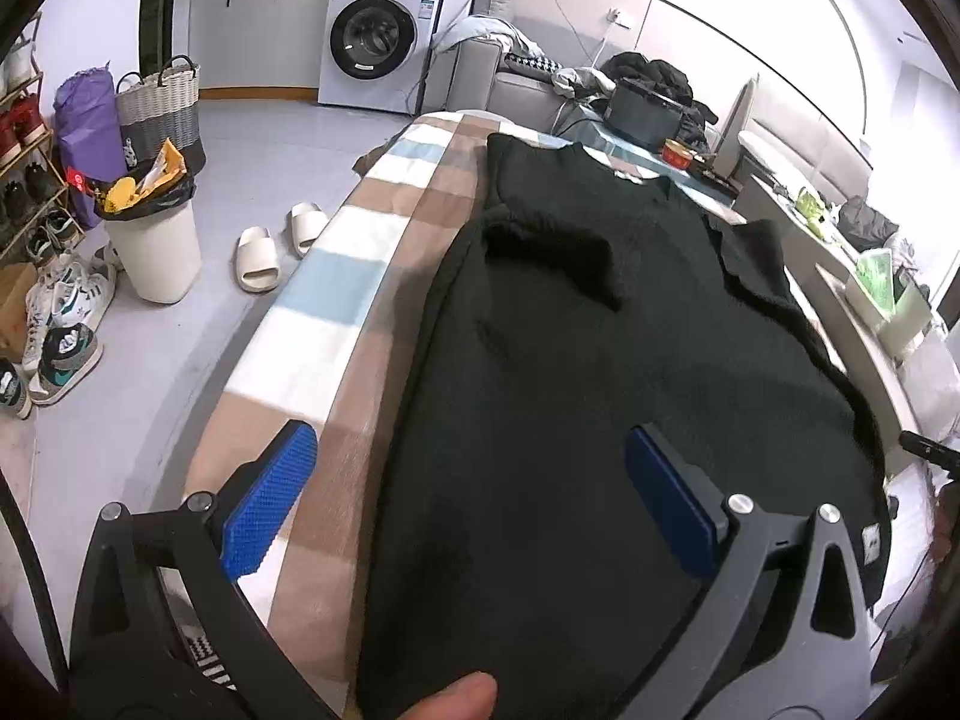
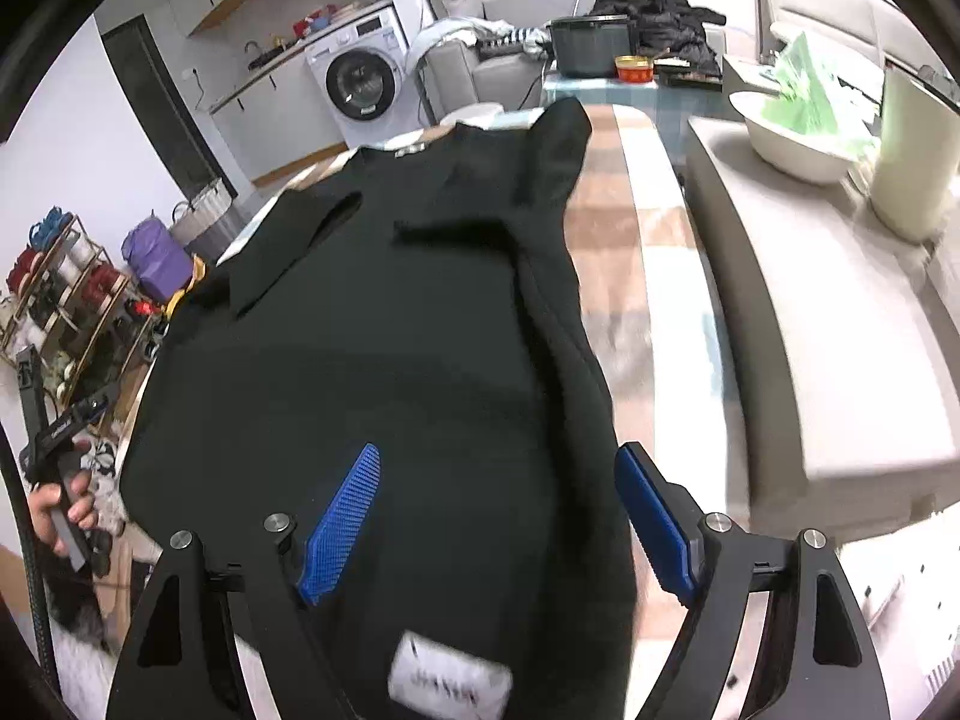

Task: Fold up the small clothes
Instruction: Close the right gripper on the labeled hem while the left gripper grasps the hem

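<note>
A black garment [image 1: 600,360] lies spread along a checked cloth-covered table [image 1: 336,276], its sleeves folded in over the body. My left gripper [image 1: 468,450] hangs open above the garment's near left edge; nothing sits between its blue pads [image 1: 264,510]. In the right wrist view the same garment [image 2: 390,330] shows a white label [image 2: 450,681] at its near hem. My right gripper [image 2: 498,462] stands open over the near right part, with its blue pads [image 2: 342,531] clear of the fabric. A hand holding the left gripper [image 2: 60,438] appears at the left edge of that view.
A grey bench [image 2: 828,330] with a white bowl [image 2: 786,138] runs along the table's right side. On the floor to the left are a white bin [image 1: 156,252], slippers [image 1: 258,258], a shoe rack [image 1: 24,180] and a basket [image 1: 159,108]. A washing machine [image 1: 375,42] stands behind.
</note>
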{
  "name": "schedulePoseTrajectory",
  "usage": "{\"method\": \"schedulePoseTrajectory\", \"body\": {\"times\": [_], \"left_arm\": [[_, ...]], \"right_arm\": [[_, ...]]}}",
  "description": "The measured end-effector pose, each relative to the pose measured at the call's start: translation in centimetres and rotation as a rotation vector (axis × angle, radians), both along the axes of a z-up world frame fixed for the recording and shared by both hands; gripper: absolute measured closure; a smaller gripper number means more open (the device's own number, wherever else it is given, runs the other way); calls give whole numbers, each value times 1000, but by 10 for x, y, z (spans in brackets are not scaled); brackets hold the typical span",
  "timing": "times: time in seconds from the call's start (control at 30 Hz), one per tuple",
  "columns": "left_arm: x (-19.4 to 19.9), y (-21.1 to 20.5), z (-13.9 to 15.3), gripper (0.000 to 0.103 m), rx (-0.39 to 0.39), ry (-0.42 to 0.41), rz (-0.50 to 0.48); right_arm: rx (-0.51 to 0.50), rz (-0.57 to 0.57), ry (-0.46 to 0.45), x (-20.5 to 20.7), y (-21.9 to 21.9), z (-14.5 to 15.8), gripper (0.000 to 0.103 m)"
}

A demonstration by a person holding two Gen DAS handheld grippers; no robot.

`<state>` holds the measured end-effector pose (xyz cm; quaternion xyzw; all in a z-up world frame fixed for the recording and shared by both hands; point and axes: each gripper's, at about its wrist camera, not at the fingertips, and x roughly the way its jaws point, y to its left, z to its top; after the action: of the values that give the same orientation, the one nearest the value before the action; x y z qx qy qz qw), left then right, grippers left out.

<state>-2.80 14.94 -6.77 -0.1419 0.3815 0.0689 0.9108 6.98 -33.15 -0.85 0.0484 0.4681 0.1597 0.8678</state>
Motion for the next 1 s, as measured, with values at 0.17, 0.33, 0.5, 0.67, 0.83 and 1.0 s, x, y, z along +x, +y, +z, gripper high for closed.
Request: {"method": "schedulePoseTrajectory", "body": {"times": [0.17, 0.33, 0.5, 0.67, 0.83, 1.0], "left_arm": [[-18, 0, -16, 5, -15, 57, -20], [-26, 1, -29, 17, -47, 97, -43], [-23, 2, -37, 27, -71, 109, -51], [-17, -4, -41, 39, -25, 112, -60], [-11, -5, -43, 66, 30, 106, -33], [-7, -3, -46, 96, 13, 84, -32]], "right_arm": [[-3, 20, 85, -24, -16, -12, 21], [7, -12, 189, -49, -37, -31, 29], [47, -25, 136, -70, -49, -31, 30], [27, -11, 87, -59, -42, -39, 46], [32, -19, 24, -44, -41, -48, 63], [68, 11, -23, -40, -33, -47, 84]]}}
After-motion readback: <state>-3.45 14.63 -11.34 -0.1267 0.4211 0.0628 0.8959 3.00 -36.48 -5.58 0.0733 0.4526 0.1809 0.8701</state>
